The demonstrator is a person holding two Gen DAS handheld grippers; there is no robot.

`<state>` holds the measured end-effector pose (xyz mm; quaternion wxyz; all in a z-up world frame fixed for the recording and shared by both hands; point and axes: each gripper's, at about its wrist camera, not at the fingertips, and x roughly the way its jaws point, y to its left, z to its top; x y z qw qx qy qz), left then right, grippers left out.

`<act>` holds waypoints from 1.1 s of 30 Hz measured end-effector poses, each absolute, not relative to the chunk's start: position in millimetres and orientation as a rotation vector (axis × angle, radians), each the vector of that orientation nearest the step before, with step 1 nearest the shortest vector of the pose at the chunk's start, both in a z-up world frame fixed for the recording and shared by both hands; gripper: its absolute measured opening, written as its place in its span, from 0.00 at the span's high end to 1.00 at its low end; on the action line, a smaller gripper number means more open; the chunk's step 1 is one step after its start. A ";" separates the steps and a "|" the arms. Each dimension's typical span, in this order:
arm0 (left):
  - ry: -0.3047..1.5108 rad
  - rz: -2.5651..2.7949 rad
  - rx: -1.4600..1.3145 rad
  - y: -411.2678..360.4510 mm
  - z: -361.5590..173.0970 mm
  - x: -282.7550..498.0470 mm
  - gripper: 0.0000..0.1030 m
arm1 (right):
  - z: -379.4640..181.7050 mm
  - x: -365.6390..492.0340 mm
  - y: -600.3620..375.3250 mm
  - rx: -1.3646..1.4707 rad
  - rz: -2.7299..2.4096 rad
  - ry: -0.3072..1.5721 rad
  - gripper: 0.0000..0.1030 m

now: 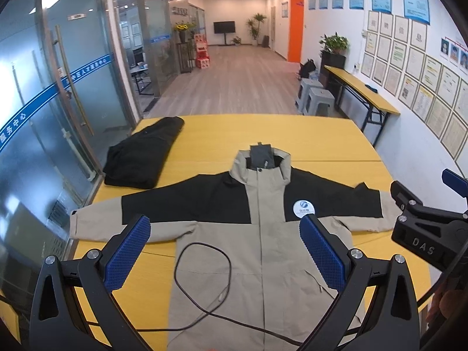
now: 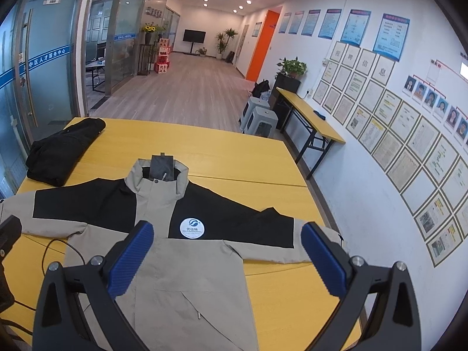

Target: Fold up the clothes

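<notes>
A beige-and-black jacket (image 1: 263,234) lies face up and spread flat on the yellow worktop (image 1: 307,134), zipped shut, with its collar pointing away from the cameras and both sleeves stretched out to either side. Black panels cover the shoulders and upper sleeves; the lower body and cuffs are beige. A round white logo patch (image 1: 304,208) sits on the chest, on the black panel just beside the front placket. A dark grey tab (image 1: 261,156) shows inside the open collar. A thin black cable (image 1: 201,266) loops over the lower front of the jacket and trails off its hem toward the near edge.

Above the jacket's lower half hangs the left tool (image 1: 225,257), its blue ribbed pads well apart and clamped on nothing; the jacket's front shows between them. The right tool (image 2: 228,260) hovers over the side of the jacket with the logo patch, its fingers likewise spread wide and empty, the sleeve on that side lying under its outer finger. In the left wrist view the right tool's black body shows at the edge, beyond that sleeve's cuff.

Beyond the jacket's other sleeve, near the far corner of the worktop, a folded black garment (image 1: 143,152) rests apart from the jacket.
</notes>
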<state>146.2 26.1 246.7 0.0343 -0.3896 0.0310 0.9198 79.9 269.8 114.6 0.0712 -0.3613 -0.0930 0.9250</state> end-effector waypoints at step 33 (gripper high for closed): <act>0.626 2.172 -1.074 424.7 -75.3 -86.7 0.00 | -276.2 14.7 851.9 -0.968 2.231 1.572 0.17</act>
